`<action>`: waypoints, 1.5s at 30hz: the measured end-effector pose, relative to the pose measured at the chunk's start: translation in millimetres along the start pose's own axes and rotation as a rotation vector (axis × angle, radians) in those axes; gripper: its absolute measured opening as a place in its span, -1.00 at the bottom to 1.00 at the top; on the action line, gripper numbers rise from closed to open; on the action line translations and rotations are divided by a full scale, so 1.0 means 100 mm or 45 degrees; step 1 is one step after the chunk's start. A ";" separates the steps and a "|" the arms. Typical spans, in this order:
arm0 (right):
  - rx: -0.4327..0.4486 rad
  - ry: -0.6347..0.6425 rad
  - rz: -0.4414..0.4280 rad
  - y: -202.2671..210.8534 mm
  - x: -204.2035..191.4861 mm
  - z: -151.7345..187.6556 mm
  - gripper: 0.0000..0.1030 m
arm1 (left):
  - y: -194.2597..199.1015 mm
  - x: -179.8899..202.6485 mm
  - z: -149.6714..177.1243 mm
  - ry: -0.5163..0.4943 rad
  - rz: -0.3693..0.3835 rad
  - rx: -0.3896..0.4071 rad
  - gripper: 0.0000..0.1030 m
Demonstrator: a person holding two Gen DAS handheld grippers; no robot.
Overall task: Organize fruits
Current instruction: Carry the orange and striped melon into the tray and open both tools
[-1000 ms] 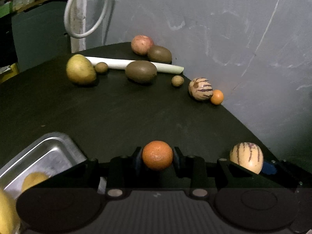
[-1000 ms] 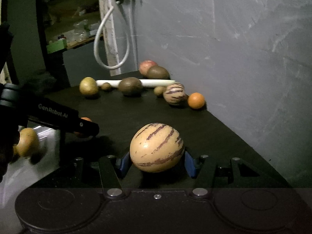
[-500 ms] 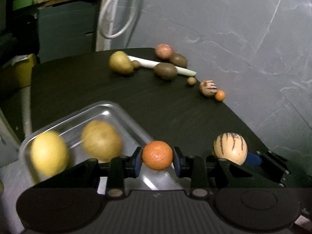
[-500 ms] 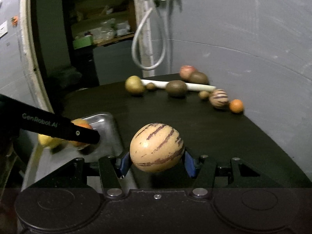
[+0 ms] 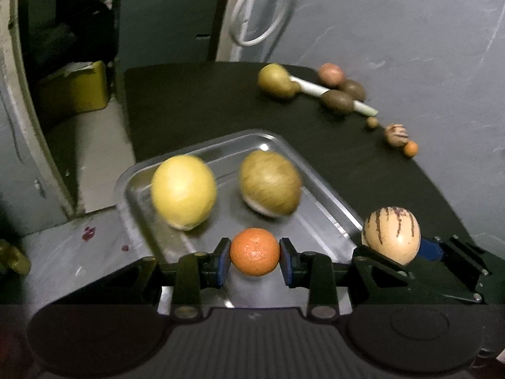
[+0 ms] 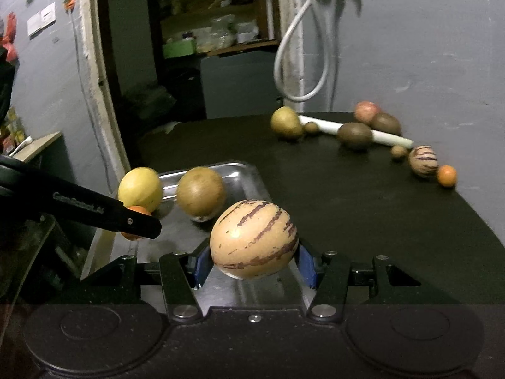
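My left gripper (image 5: 255,260) is shut on a small orange (image 5: 255,255) and holds it above the near end of a metal tray (image 5: 328,195). In the tray lie a yellow lemon-like fruit (image 5: 183,191) and a brownish-green round fruit (image 5: 270,183). My right gripper (image 6: 252,263) is shut on a striped pepino melon (image 6: 254,239), held over the tray's (image 6: 243,170) right edge; this melon also shows in the left wrist view (image 5: 391,235). The left gripper's finger (image 6: 94,210) and its orange (image 6: 137,211) show at the left of the right wrist view.
On the black table (image 5: 195,107), along the grey wall, lie a yellow-green fruit (image 5: 275,81), a white stalk (image 5: 312,90), two brown kiwis (image 5: 337,102), a reddish fruit (image 5: 330,75), a small brown ball (image 5: 372,122), a striped melon (image 5: 396,134) and a small orange (image 5: 411,149). A yellow box (image 5: 75,93) stands left.
Both grippers have moved back and left, from over the table to over the tray, each still holding its fruit. The tray with two fruits has come fully into view.
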State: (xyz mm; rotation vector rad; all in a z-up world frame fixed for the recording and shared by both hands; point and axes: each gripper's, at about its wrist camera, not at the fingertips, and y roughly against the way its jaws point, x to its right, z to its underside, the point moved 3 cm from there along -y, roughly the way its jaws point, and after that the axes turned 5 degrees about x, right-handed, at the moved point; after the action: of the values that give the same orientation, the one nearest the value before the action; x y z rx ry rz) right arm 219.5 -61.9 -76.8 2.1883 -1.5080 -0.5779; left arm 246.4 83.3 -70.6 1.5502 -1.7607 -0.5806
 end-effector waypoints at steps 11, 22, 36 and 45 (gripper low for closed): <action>-0.052 0.027 -0.028 -0.13 -0.18 0.10 0.10 | -0.01 -0.18 0.08 0.019 -0.056 -0.015 -0.31; -0.087 0.049 -0.018 -0.24 -0.25 0.16 0.10 | -0.08 -0.22 0.10 0.014 -0.069 -0.033 -0.31; -0.084 0.082 -0.028 -0.26 -0.25 0.15 0.24 | -0.07 -0.24 0.09 0.032 -0.064 -0.055 -0.08; -0.044 0.085 -0.043 -0.08 -0.12 0.08 0.55 | 0.04 -0.24 0.00 0.050 -0.046 -0.050 0.36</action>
State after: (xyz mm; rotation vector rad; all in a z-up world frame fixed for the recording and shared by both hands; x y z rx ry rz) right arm 217.5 -48.7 -87.2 2.1889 -1.4191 -0.5327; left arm 244.3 107.5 -73.1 1.5584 -1.6857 -0.5954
